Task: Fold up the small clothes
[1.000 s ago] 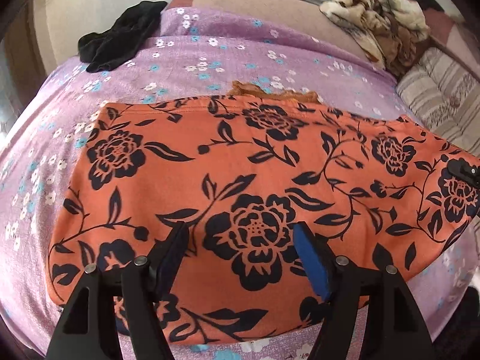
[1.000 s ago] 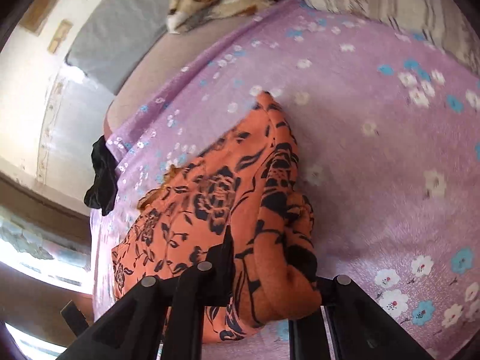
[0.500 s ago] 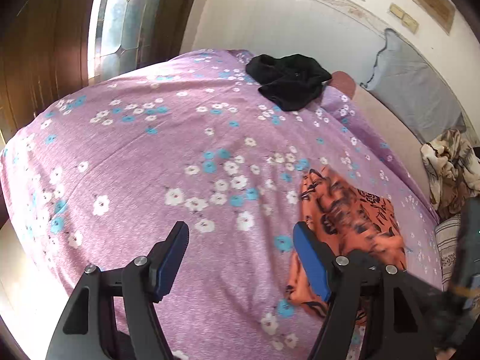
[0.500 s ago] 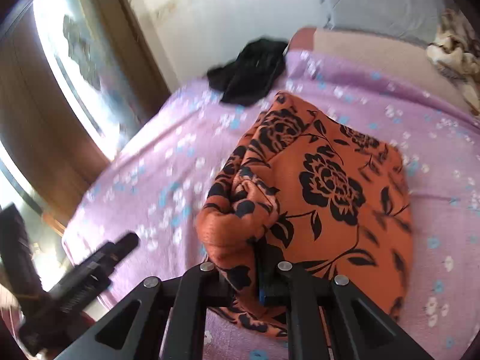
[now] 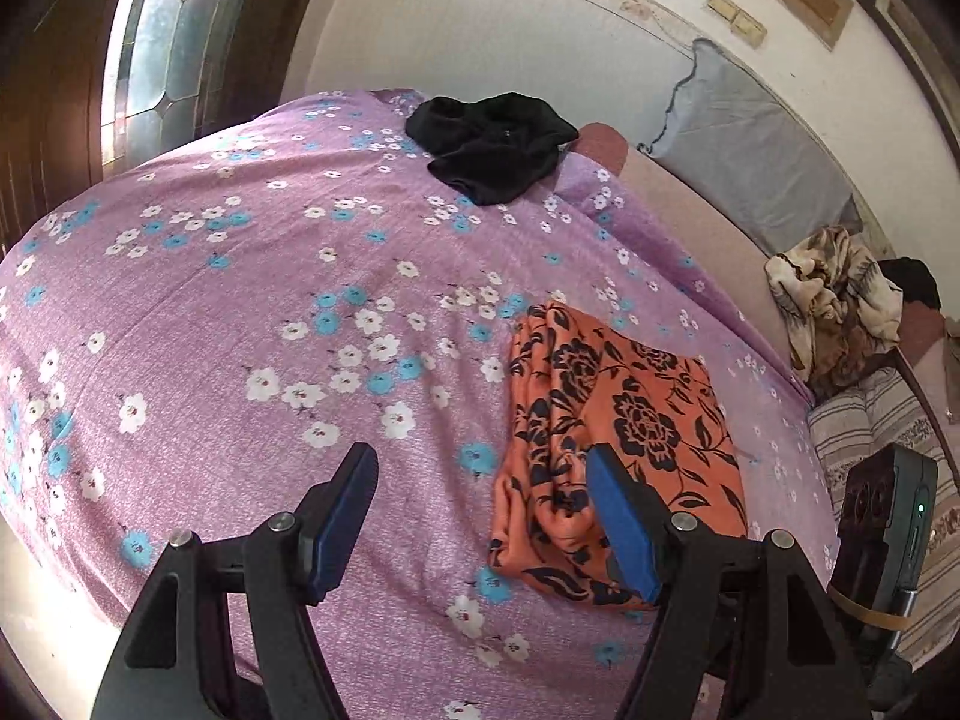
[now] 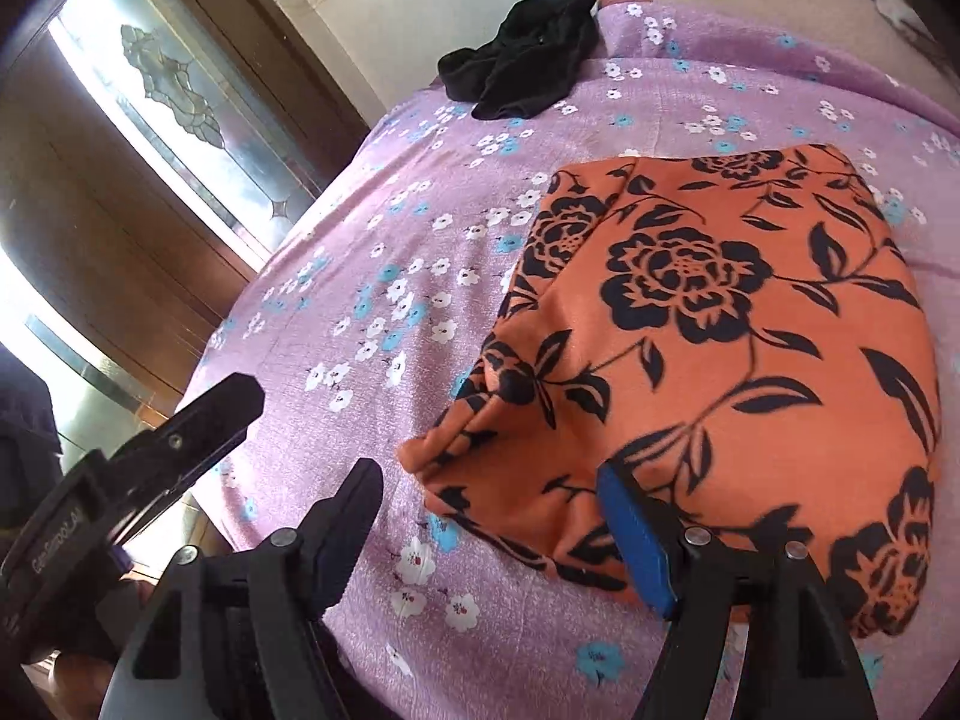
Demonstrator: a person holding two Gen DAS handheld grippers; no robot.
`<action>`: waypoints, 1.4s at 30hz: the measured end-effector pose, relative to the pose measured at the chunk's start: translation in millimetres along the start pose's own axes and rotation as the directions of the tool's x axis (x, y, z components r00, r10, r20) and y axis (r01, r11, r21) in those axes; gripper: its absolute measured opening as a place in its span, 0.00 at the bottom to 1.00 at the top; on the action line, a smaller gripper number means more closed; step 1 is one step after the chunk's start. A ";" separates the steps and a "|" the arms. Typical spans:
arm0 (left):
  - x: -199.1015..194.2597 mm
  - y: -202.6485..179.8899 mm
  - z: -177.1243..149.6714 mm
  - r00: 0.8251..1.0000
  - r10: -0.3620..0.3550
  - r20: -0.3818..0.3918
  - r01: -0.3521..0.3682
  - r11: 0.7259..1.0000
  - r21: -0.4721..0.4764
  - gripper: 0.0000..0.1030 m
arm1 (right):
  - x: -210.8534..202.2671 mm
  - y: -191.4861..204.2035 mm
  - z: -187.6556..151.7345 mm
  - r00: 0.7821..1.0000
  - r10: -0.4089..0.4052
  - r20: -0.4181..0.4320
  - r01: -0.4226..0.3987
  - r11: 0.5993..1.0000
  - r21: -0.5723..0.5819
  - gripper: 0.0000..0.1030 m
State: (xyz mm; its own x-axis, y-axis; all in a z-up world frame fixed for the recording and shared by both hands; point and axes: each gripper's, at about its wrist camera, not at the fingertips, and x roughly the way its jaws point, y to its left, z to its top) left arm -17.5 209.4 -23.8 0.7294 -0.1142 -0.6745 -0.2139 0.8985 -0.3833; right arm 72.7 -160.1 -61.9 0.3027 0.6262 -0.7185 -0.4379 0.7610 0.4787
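Lying folded on the bed [image 5: 252,276] near its front edge, the orange floral garment [image 6: 720,324] is now released: the right gripper [image 6: 489,531], clamped on it a moment ago, stands wide apart; the left gripper [image 5: 480,516] remains wide, empty. A black garment [image 5: 492,144] stays at the far corner.

Bright daylight from the window [image 6: 174,114]; fisheye bends edges, slight blur.

Orange black-flowered garment [image 6: 720,324], purple flowered bedsheet [image 5: 252,312], black clothing [image 5: 492,144]
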 end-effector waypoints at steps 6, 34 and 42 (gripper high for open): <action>33.8 -42.3 -0.6 0.992 -0.110 -0.068 0.115 0.990 0.084 0.71 | -48.7 -34.8 -20.7 0.997 -0.006 0.078 -0.001 0.996 0.090 0.75; 133.1 -66.2 -9.5 0.943 0.277 -0.185 -0.222 0.936 0.272 0.67 | -19.4 -187.7 -12.8 0.970 0.235 0.059 -0.227 0.797 0.560 0.68; 133.4 -66.8 -12.1 0.945 0.277 -0.174 -0.221 0.932 0.287 0.67 | -27.0 -142.9 -5.1 0.997 0.069 0.018 -0.071 0.927 0.367 0.28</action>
State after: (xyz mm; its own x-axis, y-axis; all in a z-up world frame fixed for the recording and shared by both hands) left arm 86.2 129.1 -95.8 0.5167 0.0673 -0.8535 -0.1740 0.9843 -0.0278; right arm 122.8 -286.7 -113.5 0.2868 0.6801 -0.6747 -0.1165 0.7238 0.6801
